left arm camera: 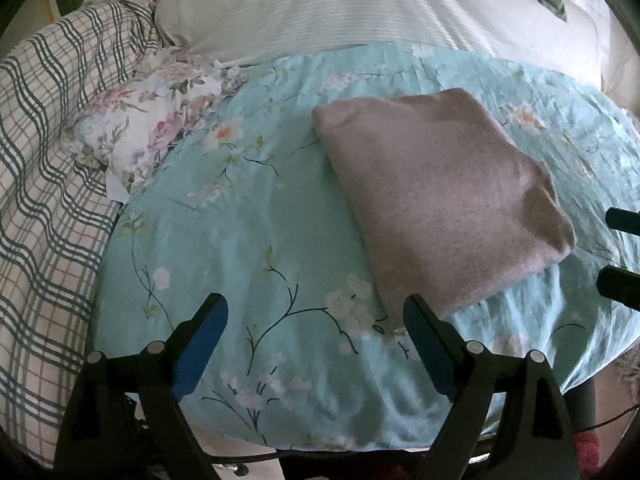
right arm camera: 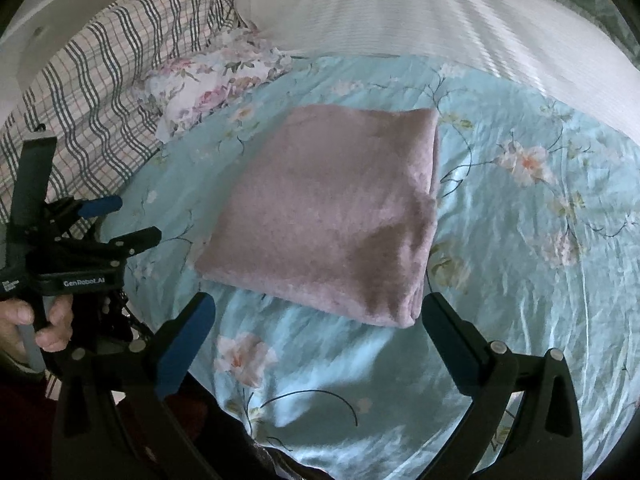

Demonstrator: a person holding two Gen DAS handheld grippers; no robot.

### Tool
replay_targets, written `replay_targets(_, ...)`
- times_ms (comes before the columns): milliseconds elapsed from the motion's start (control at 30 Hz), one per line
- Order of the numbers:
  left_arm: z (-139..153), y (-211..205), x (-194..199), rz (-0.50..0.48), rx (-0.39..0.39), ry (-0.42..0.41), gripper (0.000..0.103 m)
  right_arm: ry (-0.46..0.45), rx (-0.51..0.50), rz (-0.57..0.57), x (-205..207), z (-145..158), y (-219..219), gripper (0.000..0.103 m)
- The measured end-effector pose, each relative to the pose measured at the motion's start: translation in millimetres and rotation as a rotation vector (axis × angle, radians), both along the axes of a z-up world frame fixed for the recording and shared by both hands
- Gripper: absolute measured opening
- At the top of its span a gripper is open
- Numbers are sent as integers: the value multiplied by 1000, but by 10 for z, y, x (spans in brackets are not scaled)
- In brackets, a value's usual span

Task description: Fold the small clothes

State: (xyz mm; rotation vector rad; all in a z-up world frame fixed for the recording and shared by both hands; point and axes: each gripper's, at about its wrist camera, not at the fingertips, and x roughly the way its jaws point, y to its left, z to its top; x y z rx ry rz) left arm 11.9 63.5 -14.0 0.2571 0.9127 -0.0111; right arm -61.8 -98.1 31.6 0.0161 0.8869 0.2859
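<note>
A folded pink cloth (left arm camera: 436, 200) (right arm camera: 332, 216) lies flat as a neat rectangle on the teal flowered sheet (left arm camera: 240, 240) (right arm camera: 520, 280). My left gripper (left arm camera: 316, 302) hovers open over the sheet, with its right finger beside the cloth's near corner and nothing between its blue pads. In the right wrist view the left gripper (right arm camera: 136, 218) is left of the cloth, held by a hand (right arm camera: 44, 320). My right gripper (right arm camera: 320, 300) stands open just short of the cloth's near edge, gripping nothing. Its fingertips (left arm camera: 618, 284) show at the right edge of the left wrist view.
A crumpled white garment with pink roses (left arm camera: 152, 124) (right arm camera: 216, 84) lies at the back left of the sheet. A plaid cloth (left arm camera: 48, 160) (right arm camera: 100, 100) is heaped along the left. White striped bedding (left arm camera: 340, 8) (right arm camera: 440, 12) runs across the back.
</note>
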Motion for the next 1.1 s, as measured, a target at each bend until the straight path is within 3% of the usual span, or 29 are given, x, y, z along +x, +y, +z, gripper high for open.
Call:
replay_targets(267, -54, 14, 168, -14, -33, 7, 90, 4, 10, -10, 124, -34, -48, 103)
replay_targets(667, -137, 93, 846, -26, -272, 68, 90, -40, 93, -116, 974, 31, -370, 102)
replay_targets(800, -224, 94, 1096, -26, -352, 88, 90, 1, 131, -177, 1371, -131, -524, 73)
replay_targets(900, -305, 85, 1254, -18, -379, 86, 90, 68, 185, -223, 1679, -349, -661, 67)
replay_targets(967, -368, 57, 1360, -13, -366, 90, 87, 102, 217, -235, 1822, -473, -707, 44)
replay_targets(1000, -392, 28, 1416, -14, -350, 101, 81, 111, 242, -231, 1862, -497, -719, 36)
replay_targets(1033, -389, 20, 1453, -24, -353, 104, 79, 96, 258, -231, 1850, -468, -725, 26)
replay_targets(1100, -348, -11, 1444, -43, -353, 85, 80, 24, 325, -210, 1740, -299, -768, 23)
